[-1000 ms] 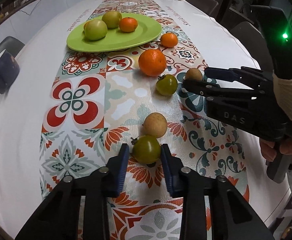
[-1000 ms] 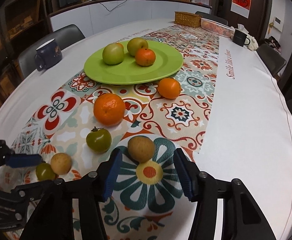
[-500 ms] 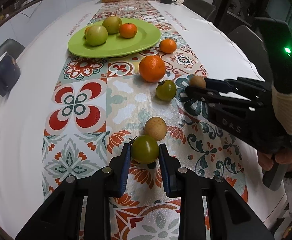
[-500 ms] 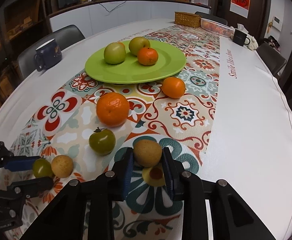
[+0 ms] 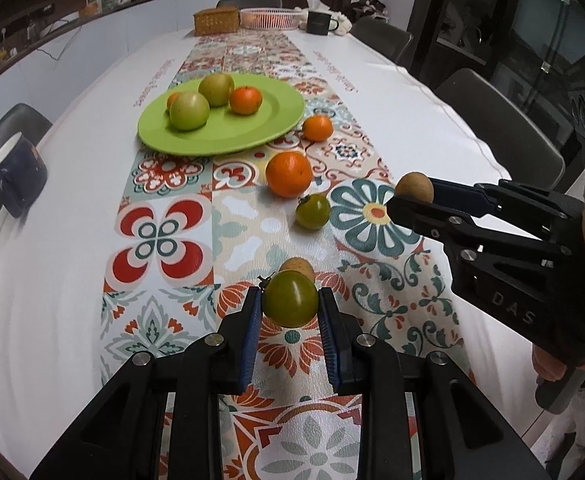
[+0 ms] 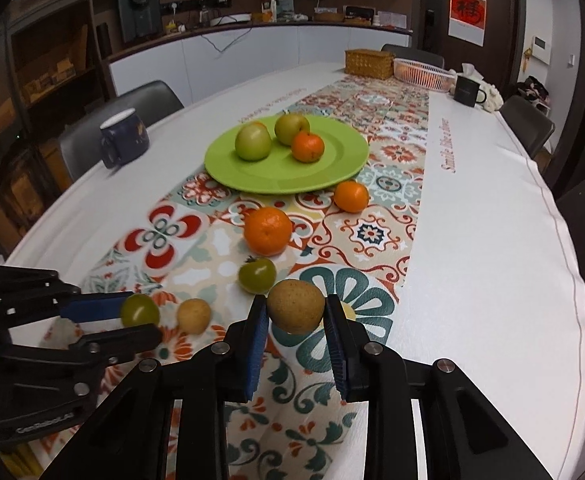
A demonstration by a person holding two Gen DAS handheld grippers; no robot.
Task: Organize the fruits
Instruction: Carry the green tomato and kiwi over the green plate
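My left gripper [image 5: 290, 304] is shut on a green tomato [image 5: 290, 299], lifted just off the patterned runner. My right gripper [image 6: 296, 314] is shut on a brown round fruit [image 6: 295, 306], also raised; it shows at the right of the left wrist view [image 5: 414, 187]. A second brown fruit [image 6: 193, 315] lies on the runner behind the held tomato. Another green tomato [image 5: 312, 211], a large orange [image 5: 289, 174] and a small orange [image 5: 318, 128] lie loose farther up the runner. The green plate [image 5: 268, 128] holds two green apples and a tangerine.
A dark blue mug [image 5: 16, 174] stands at the table's left edge. At the far end are a wicker box [image 5: 216, 22], a pink basket [image 5: 270, 19] and a black mug [image 5: 319, 23]. Chairs ring the table. A hand [image 5: 548, 364] grips the right tool.
The right jaws closed on the brown fruit and lifted it off the flower print. The left gripper rose a little with the green tomato in it.
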